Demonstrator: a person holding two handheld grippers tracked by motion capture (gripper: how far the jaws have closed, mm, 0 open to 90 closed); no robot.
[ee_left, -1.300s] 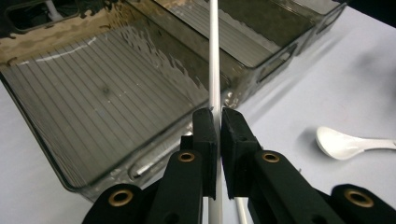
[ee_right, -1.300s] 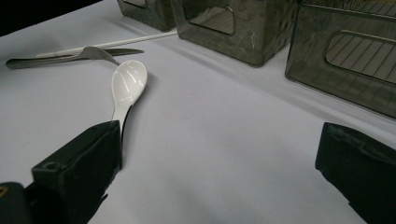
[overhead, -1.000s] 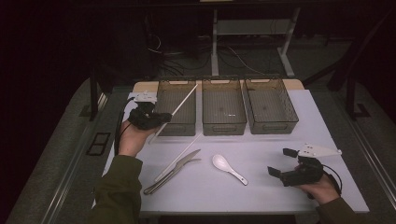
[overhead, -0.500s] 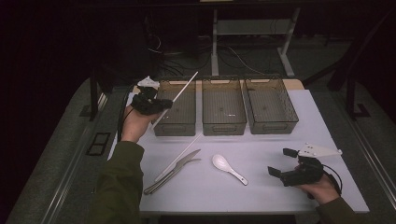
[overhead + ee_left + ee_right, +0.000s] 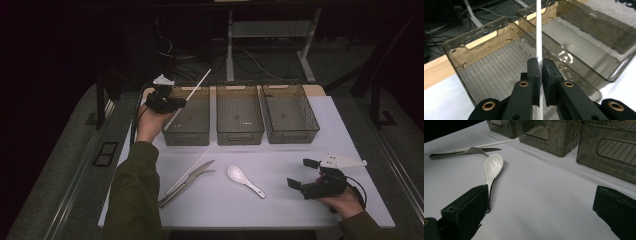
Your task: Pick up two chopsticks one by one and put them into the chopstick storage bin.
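— What is the left gripper (image 5: 172, 103) holding?

— A thin white chopstick (image 5: 192, 95), straight and plain. The two black pads are pressing it between them, low on its length, as the left gripper view is showing (image 5: 538, 32).

— How is it sitting?

— It is slanting up and away over the leftmost smoky bin (image 5: 189, 116), its far tip rising past the bin's back rim, its lower end hanging below the gripper above the bin's near left part. It is touching nothing else.
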